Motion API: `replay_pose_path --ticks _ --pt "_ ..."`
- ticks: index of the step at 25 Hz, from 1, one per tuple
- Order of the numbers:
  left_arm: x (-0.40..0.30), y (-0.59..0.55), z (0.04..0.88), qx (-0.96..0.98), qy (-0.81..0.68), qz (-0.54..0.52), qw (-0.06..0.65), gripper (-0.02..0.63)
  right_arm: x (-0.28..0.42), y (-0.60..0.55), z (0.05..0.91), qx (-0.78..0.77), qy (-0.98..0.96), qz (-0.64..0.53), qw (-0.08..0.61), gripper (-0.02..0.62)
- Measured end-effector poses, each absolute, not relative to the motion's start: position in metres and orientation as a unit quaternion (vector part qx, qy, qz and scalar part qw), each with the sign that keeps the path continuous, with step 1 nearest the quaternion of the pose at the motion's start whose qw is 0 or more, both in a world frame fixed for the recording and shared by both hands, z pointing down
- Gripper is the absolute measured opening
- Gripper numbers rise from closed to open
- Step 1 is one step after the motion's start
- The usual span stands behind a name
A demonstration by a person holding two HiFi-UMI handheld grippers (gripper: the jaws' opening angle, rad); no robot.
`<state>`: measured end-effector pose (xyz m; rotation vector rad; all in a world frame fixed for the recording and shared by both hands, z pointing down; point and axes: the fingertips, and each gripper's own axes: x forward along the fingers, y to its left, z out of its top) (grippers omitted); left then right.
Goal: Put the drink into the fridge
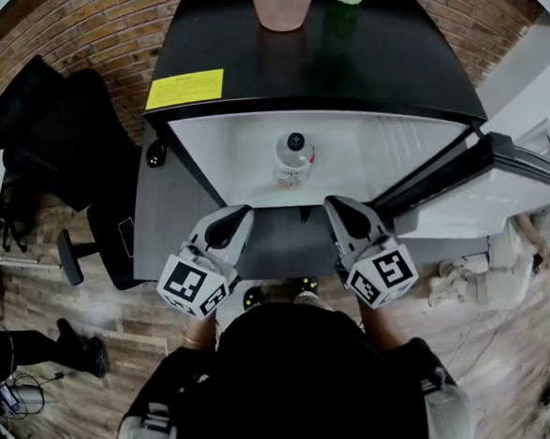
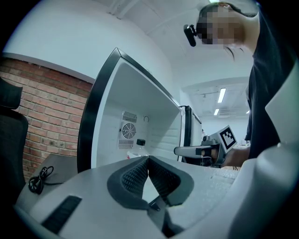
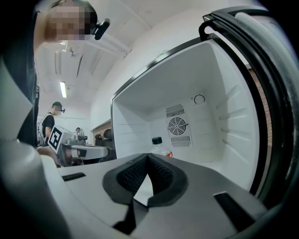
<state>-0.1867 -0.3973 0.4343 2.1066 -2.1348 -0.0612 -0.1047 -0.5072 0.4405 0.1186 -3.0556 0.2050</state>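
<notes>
Drink bottle (image 1: 294, 159) stands upright inside the open fridge (image 1: 401, 144), at twelve o'clock from both grippers. It is probably light, smooth and slippery plastic, best held mid-body. The left gripper (image 2: 148, 158) and right gripper (image 3: 147, 156) have their jaws pressed together, empty.

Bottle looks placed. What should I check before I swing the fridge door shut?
1. Bottle upright inside the fridge: ok.
2. Left hand-held gripper shut with nothing in it: ok.
3. Right hand-held gripper shut with nothing in it: ok.
4. Both grippers outside the fridge opening: ok.
5. Door open, swing path free: cannot tell.
6. Cups on top of the fridge steady: cannot tell.
</notes>
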Motion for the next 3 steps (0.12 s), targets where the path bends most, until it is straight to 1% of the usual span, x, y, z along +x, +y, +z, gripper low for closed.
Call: replay_pose_path --ticks 3 --pt "-0.1876 -0.3976 0.4353 0.700 -0.710 -0.020 0.072 -0.004 -0.1053 -0.5079 0.4415 0.039 -0.996 0.068 0.039 -0.002"
